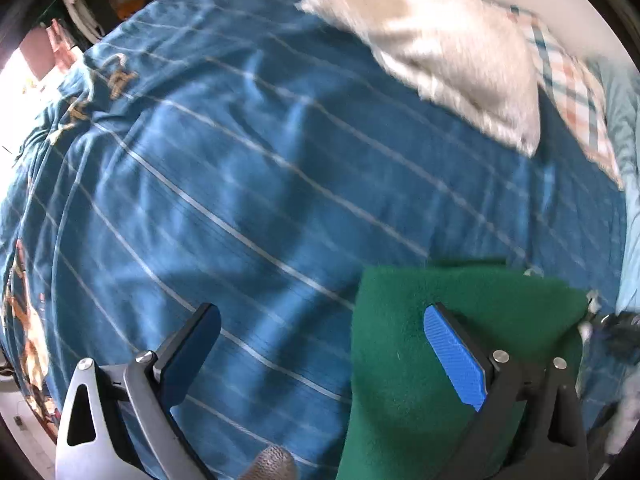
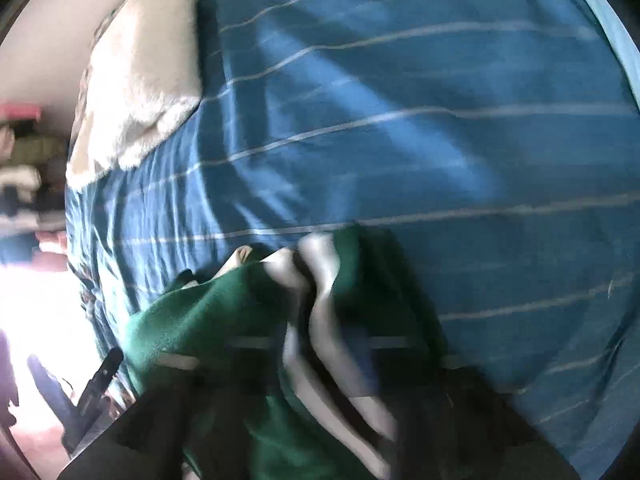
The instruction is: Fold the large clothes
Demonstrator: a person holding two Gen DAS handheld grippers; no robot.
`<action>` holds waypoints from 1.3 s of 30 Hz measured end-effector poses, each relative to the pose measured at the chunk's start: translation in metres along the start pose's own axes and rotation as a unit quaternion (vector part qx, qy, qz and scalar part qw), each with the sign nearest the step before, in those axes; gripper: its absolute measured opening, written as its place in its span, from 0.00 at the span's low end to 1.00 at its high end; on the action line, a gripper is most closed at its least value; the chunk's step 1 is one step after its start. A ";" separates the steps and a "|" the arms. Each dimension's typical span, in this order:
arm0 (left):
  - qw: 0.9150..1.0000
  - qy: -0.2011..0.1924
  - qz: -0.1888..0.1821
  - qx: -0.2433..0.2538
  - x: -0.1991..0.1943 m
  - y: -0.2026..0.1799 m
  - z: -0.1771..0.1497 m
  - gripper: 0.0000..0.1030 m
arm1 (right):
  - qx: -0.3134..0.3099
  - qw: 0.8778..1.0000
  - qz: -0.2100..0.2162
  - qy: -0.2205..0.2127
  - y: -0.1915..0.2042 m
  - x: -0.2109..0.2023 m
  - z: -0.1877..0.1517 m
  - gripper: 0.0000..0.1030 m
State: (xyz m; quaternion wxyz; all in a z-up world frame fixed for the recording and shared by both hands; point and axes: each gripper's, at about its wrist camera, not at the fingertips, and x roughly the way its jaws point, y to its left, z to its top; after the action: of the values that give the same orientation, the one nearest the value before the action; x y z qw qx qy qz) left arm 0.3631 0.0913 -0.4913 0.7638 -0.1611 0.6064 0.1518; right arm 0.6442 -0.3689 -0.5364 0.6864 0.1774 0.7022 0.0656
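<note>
A green fleece garment lies on the blue striped bed cover at the lower right of the left wrist view. My left gripper is open above the bed; its right blue pad hangs over the green cloth and its left finger over the bare cover. In the right wrist view the same green garment, with white stripes, is bunched over my right gripper. The cloth hides the fingers, and the view is blurred.
A cream fluffy blanket and a plaid pillow lie at the head of the bed. The cream blanket also shows in the right wrist view. The bed edge, bright floor and cluttered shelves are to the left.
</note>
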 end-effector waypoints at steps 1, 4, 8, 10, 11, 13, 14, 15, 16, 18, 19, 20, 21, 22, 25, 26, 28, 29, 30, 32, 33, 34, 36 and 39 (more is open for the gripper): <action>1.000 -0.005 0.004 0.003 0.003 -0.003 -0.001 1.00 | -0.004 1.000 -0.016 -0.021 0.005 -0.007 0.001 0.07; 1.000 -0.015 -0.001 0.006 0.005 -0.005 -0.001 1.00 | 0.023 0.999 -0.028 -0.032 -0.003 -0.004 0.012 0.06; 1.000 -0.007 -0.002 0.006 0.002 -0.004 0.002 1.00 | 0.028 0.999 -0.017 0.017 -0.007 0.016 0.017 0.07; 1.000 -0.009 -0.008 0.002 -0.009 0.003 0.001 1.00 | 0.042 0.999 -0.001 0.020 -0.014 0.000 0.014 0.19; 1.000 -0.016 -0.007 0.001 -0.018 0.008 -0.002 1.00 | 0.052 0.998 0.011 0.018 -0.021 -0.014 0.008 0.29; 0.999 -0.032 0.007 0.000 -0.033 0.018 -0.013 1.00 | 0.079 0.997 0.016 0.010 -0.045 -0.053 -0.017 0.45; 0.999 -0.038 0.021 0.001 -0.040 0.025 -0.021 1.00 | 0.087 0.996 0.013 0.011 -0.054 -0.065 -0.029 0.54; 0.999 -0.038 0.033 0.000 -0.042 0.030 -0.028 1.00 | 0.102 0.995 0.010 0.013 -0.071 -0.079 -0.050 0.56; 0.998 -0.035 0.050 -0.003 -0.043 0.037 -0.040 1.00 | 0.114 0.993 0.010 0.019 -0.080 -0.083 -0.064 0.58; 0.997 -0.017 0.073 -0.017 -0.040 0.051 -0.063 1.00 | 0.161 0.985 0.017 0.056 -0.115 -0.085 -0.108 0.58; 0.996 -0.005 0.082 -0.026 -0.037 0.058 -0.075 1.00 | 0.176 0.982 0.028 0.068 -0.125 -0.083 -0.122 0.58; 0.995 0.010 0.088 -0.036 -0.033 0.064 -0.088 1.00 | 0.197 0.976 0.049 0.082 -0.135 -0.075 -0.140 0.58; 0.995 0.024 0.092 -0.042 -0.030 0.067 -0.099 1.00 | 0.218 0.968 0.076 0.094 -0.145 -0.063 -0.158 0.58; 0.993 0.038 0.097 -0.047 -0.028 0.068 -0.109 1.00 | 0.226 0.965 0.086 0.101 -0.146 -0.053 -0.166 0.58; 0.991 0.050 0.111 -0.053 -0.032 0.068 -0.132 1.00 | 0.256 0.954 0.129 0.083 -0.153 -0.025 -0.189 0.44; 0.991 0.047 0.116 -0.052 -0.036 0.066 -0.136 1.00 | 0.261 0.956 0.119 0.066 -0.152 -0.025 -0.194 0.22; 0.990 0.044 0.122 -0.051 -0.044 0.062 -0.141 1.00 | 0.271 0.955 0.115 0.037 -0.151 -0.036 -0.202 0.10; 0.990 0.041 0.125 -0.052 -0.049 0.060 -0.142 1.00 | 0.269 0.956 0.114 0.015 -0.149 -0.050 -0.209 0.10; 0.990 0.037 0.124 -0.053 -0.053 0.058 -0.145 1.00 | 0.260 0.959 0.110 -0.002 -0.148 -0.062 -0.214 0.09; 0.991 0.027 0.125 -0.049 -0.062 0.053 -0.145 1.00 | 0.254 0.961 0.106 -0.018 -0.147 -0.074 -0.223 0.09; 0.991 0.022 0.125 -0.047 -0.064 0.050 -0.145 1.00 | 0.252 0.962 0.101 -0.018 -0.149 -0.074 -0.224 0.09; 0.991 0.017 0.126 -0.044 -0.066 0.048 -0.144 1.00 | 0.251 0.964 0.089 -0.016 -0.152 -0.069 -0.226 0.09; 0.991 0.012 0.127 -0.041 -0.069 0.044 -0.142 1.00 | 0.263 0.962 0.071 0.006 -0.166 -0.049 -0.226 0.09; 0.992 0.003 0.120 -0.045 -0.074 0.040 -0.140 1.00 | 0.273 0.959 0.055 0.046 -0.179 -0.021 -0.217 0.09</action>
State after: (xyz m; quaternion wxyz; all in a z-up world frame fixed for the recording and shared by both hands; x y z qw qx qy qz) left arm 0.2071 0.0646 -0.4517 0.7303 -0.1217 0.6161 0.2690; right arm 0.4013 -0.5095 -0.5662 0.5741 0.3934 0.7132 -0.0833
